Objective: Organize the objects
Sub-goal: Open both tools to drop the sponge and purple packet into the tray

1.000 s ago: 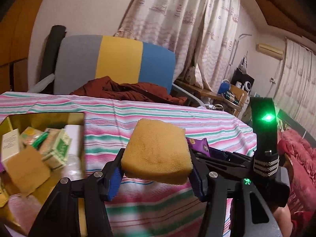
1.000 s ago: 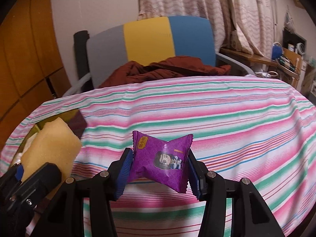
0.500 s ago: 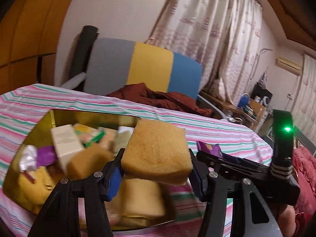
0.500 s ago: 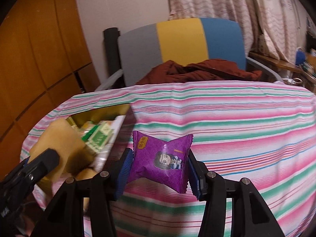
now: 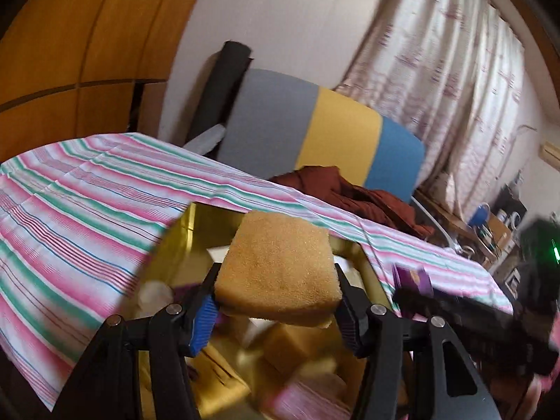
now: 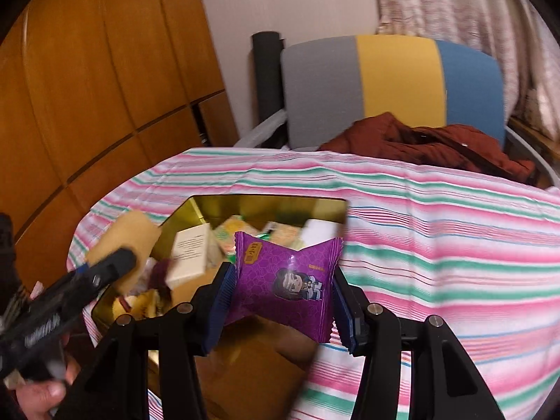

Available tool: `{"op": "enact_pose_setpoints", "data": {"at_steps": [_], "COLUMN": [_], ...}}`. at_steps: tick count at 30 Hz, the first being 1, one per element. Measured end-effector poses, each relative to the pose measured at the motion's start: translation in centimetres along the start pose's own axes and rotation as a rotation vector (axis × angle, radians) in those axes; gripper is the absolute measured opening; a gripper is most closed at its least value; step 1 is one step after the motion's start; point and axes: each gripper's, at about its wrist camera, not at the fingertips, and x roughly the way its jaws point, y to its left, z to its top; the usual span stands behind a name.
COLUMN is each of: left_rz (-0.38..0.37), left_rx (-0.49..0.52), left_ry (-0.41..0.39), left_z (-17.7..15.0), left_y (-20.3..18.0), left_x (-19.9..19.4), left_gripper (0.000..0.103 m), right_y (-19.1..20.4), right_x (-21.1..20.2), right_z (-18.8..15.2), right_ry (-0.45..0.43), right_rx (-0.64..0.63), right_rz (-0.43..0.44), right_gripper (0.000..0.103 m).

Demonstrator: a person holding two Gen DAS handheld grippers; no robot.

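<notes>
My left gripper [image 5: 276,306] is shut on a yellow sponge [image 5: 278,274] and holds it over the gold tin box [image 5: 189,231]. In the right wrist view the same sponge [image 6: 122,241] shows at the left, above the box's left rim. My right gripper [image 6: 283,301] is shut on a purple snack packet [image 6: 285,280], just right of and above the gold tin box [image 6: 269,206]. The box holds several sponges, small cartons and wrapped snacks. The right gripper's dark body [image 5: 472,318] with the purple packet [image 5: 411,278] shows at the right of the left wrist view.
The box sits on a table under a pink, green and white striped cloth [image 6: 437,245]. Behind it stands a chair with a grey, yellow and blue back [image 6: 392,84] and a rust-red garment [image 6: 430,143] on the seat. Wooden panelling [image 6: 87,87] fills the left. A hand [image 6: 38,392] grips the left tool.
Both grippers have swung left across the table, each keeping its load. The gold box, first at the left edge of view, now lies directly under the sponge and beside the packet.
</notes>
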Motion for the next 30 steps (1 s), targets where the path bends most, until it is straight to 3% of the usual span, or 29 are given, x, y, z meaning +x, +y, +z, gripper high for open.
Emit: {"op": "enact_pose_setpoints", "data": {"at_steps": [7, 15, 20, 24, 25, 28, 30], "left_rz": [0.038, 0.048, 0.074, 0.07, 0.076, 0.092, 0.093], "left_rx": [-0.044, -0.066, -0.082, -0.111, -0.117, -0.126, -0.119], "left_ry": [0.058, 0.174, 0.26, 0.224, 0.212, 0.17, 0.14], "left_z": [3.3, 5.1, 5.4, 5.2, 5.2, 5.1, 4.8], "left_y": [3.3, 4.6, 5.0, 5.1, 5.0, 4.7, 4.3], "left_x": [4.2, 8.9, 11.0, 9.6, 9.1, 7.1, 5.6], "left_gripper": [0.059, 0.059, 0.07, 0.075, 0.076, 0.076, 0.076], "right_y": [3.2, 1.8, 1.8, 2.2, 2.1, 1.8, 1.4], "right_x": [1.8, 2.7, 2.6, 2.8, 2.9, 2.2, 1.4], "right_z": [-1.0, 0.2, 0.5, -0.7, -1.0, -1.6, -1.8], "right_ry": [0.058, 0.066, 0.089, 0.127, 0.132, 0.106, 0.08], "right_rx": [-0.068, -0.003, 0.014, 0.004, 0.008, 0.031, 0.045], "right_rz": [0.025, 0.005, 0.018, 0.036, 0.041, 0.047, 0.036], "right_gripper": [0.053, 0.053, 0.054, 0.058, 0.063, 0.077, 0.077]}}
